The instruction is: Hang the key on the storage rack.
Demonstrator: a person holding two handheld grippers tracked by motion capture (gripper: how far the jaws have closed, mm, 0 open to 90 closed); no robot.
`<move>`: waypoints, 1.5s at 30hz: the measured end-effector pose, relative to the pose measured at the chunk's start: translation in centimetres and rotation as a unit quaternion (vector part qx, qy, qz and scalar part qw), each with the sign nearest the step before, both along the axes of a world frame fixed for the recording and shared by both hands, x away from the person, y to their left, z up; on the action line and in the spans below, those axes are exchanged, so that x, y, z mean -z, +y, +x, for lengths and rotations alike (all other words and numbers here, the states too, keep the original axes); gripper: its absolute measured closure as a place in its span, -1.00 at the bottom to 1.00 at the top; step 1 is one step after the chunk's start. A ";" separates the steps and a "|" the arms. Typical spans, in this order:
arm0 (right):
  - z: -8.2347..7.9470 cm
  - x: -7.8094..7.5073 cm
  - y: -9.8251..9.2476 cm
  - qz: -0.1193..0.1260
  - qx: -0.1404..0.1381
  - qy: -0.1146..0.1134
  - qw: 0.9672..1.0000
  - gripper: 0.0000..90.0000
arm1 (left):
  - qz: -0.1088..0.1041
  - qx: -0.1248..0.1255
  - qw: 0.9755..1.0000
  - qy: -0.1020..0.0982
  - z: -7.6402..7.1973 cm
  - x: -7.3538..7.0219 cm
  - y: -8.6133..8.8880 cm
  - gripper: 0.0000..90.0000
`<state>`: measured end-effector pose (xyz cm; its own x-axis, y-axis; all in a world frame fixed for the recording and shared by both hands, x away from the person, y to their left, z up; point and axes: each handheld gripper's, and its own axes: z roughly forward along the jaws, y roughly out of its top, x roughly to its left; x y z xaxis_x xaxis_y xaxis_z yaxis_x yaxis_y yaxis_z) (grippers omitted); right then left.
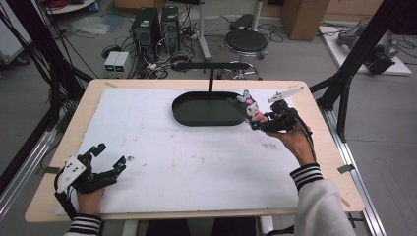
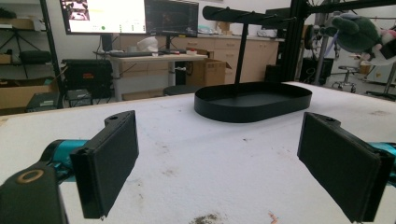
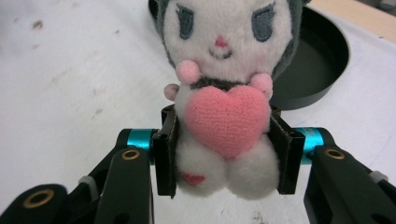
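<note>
A plush toy (image 1: 252, 107) (image 3: 224, 70) with a white face, dark hood and pink heart is held above the table at the right end of the black oval tray (image 1: 196, 114). My right gripper (image 1: 259, 122) (image 3: 228, 149) is shut on the toy's body, one jaw on each side. In the left gripper view the toy (image 2: 362, 32) hangs at the upper right, past the tray (image 2: 254, 100). My left gripper (image 1: 109, 156) (image 2: 219, 163) rests near the table's front left corner, open, with nothing between its jaws.
A black post with a crossbar (image 1: 211, 66) rises from the tray's far side. A white mat (image 1: 187, 157) covers most of the wooden table. Computers, cables and a stool (image 1: 246, 42) stand on the floor beyond the table.
</note>
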<state>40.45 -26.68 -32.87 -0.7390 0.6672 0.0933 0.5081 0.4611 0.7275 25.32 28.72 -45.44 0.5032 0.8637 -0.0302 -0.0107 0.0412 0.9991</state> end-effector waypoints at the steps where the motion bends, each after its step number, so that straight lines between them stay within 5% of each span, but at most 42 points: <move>1: 0.0 0.0 0.0 0.000 0.000 0.000 1.000 0.19 | 0.000 0.000 1.000 0.000 0.0 0.0 0.0 -0.71; 13: 1.5 -1.6 -0.1 0.025 0.055 -0.019 0.998 0.19 | 0.001 0.000 1.000 -0.002 0.0 0.0 -0.1 -0.71; 23: 3.0 -2.5 -0.4 0.032 0.110 -0.026 0.993 0.19 | 0.003 0.000 1.000 -0.001 0.0 0.0 -0.1 -0.71; 45: 6.0 -4.1 1.4 0.015 0.129 -0.028 0.991 0.19 | 0.004 -0.001 1.000 0.001 0.0 0.0 -0.1 -0.71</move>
<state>46.42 -25.25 -28.78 -0.5481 0.8326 0.0796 0.5649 0.2983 0.7694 25.35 28.64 -45.43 0.5020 0.8646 -0.0238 -0.0090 0.0327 0.9994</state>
